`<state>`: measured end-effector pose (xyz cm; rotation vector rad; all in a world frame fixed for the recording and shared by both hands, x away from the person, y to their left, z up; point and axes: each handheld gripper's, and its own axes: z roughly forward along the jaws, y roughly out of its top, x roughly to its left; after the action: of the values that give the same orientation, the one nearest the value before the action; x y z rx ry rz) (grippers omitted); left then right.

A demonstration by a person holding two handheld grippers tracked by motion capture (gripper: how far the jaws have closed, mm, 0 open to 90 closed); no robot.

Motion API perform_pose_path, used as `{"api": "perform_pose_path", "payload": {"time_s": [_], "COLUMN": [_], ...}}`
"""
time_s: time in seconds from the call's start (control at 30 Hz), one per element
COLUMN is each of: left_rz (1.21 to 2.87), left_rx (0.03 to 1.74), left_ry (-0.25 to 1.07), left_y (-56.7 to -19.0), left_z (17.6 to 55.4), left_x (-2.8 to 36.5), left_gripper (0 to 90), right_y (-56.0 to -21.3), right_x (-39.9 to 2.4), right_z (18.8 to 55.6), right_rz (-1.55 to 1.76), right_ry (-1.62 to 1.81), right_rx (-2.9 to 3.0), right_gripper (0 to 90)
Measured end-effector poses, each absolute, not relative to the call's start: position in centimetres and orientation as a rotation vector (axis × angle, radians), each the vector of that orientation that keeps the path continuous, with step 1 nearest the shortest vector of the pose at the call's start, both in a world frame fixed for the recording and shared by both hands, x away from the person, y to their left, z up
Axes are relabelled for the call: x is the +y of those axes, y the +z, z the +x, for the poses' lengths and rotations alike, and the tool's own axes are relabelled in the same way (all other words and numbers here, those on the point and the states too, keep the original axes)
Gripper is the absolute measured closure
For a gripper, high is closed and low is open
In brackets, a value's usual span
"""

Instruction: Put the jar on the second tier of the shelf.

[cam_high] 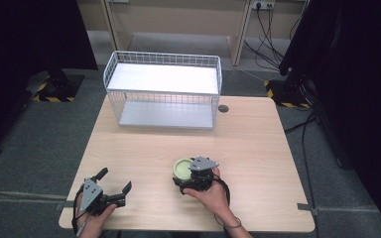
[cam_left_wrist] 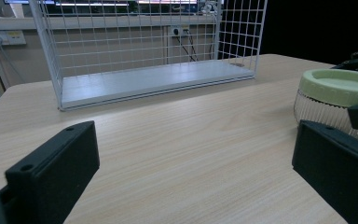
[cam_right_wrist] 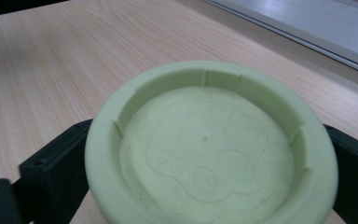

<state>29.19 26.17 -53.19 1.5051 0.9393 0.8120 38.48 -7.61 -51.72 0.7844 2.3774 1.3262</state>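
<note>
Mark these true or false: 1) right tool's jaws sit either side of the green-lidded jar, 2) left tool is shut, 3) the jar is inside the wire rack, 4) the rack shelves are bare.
1) True: the right tool has a jaw at each side of the ribbed clear jar with the pale green lid.
2) False: the left tool is open, holding nothing.
3) False: the jar stands on the light wooden table, apart from the white wire rack.
4) True.

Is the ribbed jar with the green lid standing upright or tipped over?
Upright. The jar stands on the table with its green lid level on top, and the right gripper has its jaws around the jar.
</note>
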Motion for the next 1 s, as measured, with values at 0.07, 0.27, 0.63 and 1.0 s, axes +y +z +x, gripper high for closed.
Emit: {"api": "perform_pose_path", "payload": {"time_s": [0.07,0.27,0.63,1.0], "left_rz": [1.505,1.507,1.507,1.508], "left_rx": [0.940,0.939,0.939,0.939], "left_ry": [0.811,0.812,0.811,0.811], "left_y": [-53.2,-53.2,-53.2,-53.2], "left_z": [29.2,29.2,29.2,29.2], "left_x": [26.2,26.2,26.2,26.2], "left_gripper": [0.2,0.2,0.2,0.2], "right_y": [-51.9,-52.1,-48.7,-44.1], "right_x": [-7.5,-7.6,-7.6,-6.9], "right_z": [38.5,38.2,38.1,39.2], "right_rz": [0.779,0.797,0.782,0.746], "right_ry": [1.321,1.339,1.484,1.568], "right_rx": [2.375,2.336,2.125,1.949], "right_gripper": [11.0,11.5,11.6,11.6]}}
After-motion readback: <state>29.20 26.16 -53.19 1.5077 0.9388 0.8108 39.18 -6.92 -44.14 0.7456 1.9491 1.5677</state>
